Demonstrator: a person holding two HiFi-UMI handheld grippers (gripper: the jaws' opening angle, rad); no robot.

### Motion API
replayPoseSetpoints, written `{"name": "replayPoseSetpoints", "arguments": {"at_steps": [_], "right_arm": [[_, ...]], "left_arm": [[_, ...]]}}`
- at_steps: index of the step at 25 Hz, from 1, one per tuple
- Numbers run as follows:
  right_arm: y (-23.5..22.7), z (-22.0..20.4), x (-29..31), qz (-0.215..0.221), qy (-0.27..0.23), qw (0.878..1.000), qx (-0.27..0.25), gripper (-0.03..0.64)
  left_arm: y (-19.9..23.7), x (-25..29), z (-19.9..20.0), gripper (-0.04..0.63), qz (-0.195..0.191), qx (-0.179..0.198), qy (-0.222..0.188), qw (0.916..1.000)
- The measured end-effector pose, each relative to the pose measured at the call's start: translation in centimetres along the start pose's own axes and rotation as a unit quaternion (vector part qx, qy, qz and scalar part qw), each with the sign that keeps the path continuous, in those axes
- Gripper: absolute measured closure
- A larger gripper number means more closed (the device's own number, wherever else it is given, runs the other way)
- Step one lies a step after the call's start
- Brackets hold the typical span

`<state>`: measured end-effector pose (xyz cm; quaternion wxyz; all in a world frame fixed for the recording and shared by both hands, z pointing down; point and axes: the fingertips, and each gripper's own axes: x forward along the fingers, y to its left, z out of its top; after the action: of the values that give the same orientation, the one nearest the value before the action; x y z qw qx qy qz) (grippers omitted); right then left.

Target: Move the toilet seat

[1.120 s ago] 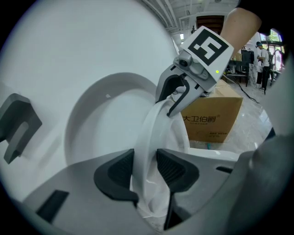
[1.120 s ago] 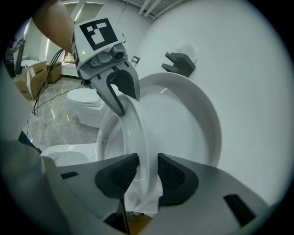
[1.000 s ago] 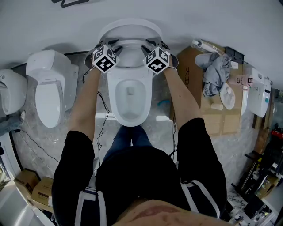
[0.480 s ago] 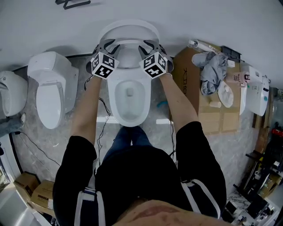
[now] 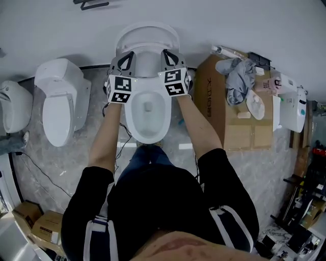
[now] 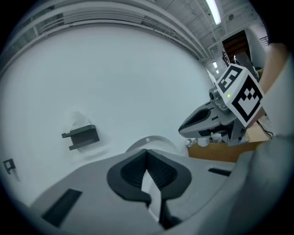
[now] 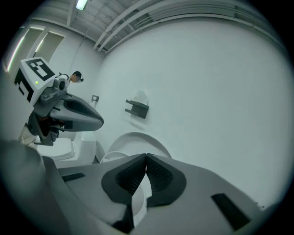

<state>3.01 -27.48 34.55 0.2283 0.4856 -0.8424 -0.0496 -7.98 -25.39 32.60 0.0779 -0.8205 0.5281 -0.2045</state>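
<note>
You worked under even, cool light. One ceiling tube glowed at the top of your left gripper view and another ceiling tube in your right. The white wall took no glare and shadows stayed soft. Both gripper views bent hard toward black corners, and the left gripper and right gripper looked slightly soft near the lens.

Right gripper, jaws having just been closing, now tip to tip, nothing between them, raised toilet seat behind the tips, against white wall, dark bracket on wall above seat, left gripper at upper left, pointing right.
</note>
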Motion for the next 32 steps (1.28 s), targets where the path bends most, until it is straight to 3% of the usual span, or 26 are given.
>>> {"name": "replayPoseSetpoints", "arguments": {"at_steps": [10, 16, 24, 32], "right_arm": [[2.6, 3.0, -11.4, -0.037, -0.09, 0.992, 0.076, 0.594], [4.0, 3.6, -17.5, -0.057, -0.113, 0.987, 0.097, 0.594], [6.2, 3.1, -20.7, -0.058, -0.122, 0.984, 0.118, 0.595], [7.1, 3.5, -21.4, -0.049, -0.138, 0.984, 0.098, 0.595]], "left_arm": [[-2.8, -10.5, 3.4, 0.589, 0.034, -0.056, -0.06, 0.996], [-4.4, -16.4, 5.2, 0.589, 0.053, -0.059, -0.083, 0.9933], [-5.8, -19.6, 5.1, 0.589, 0.062, -0.062, -0.096, 0.9915], [-6.4, -20.2, 4.9, 0.589, 0.057, -0.072, -0.098, 0.9909]]}}
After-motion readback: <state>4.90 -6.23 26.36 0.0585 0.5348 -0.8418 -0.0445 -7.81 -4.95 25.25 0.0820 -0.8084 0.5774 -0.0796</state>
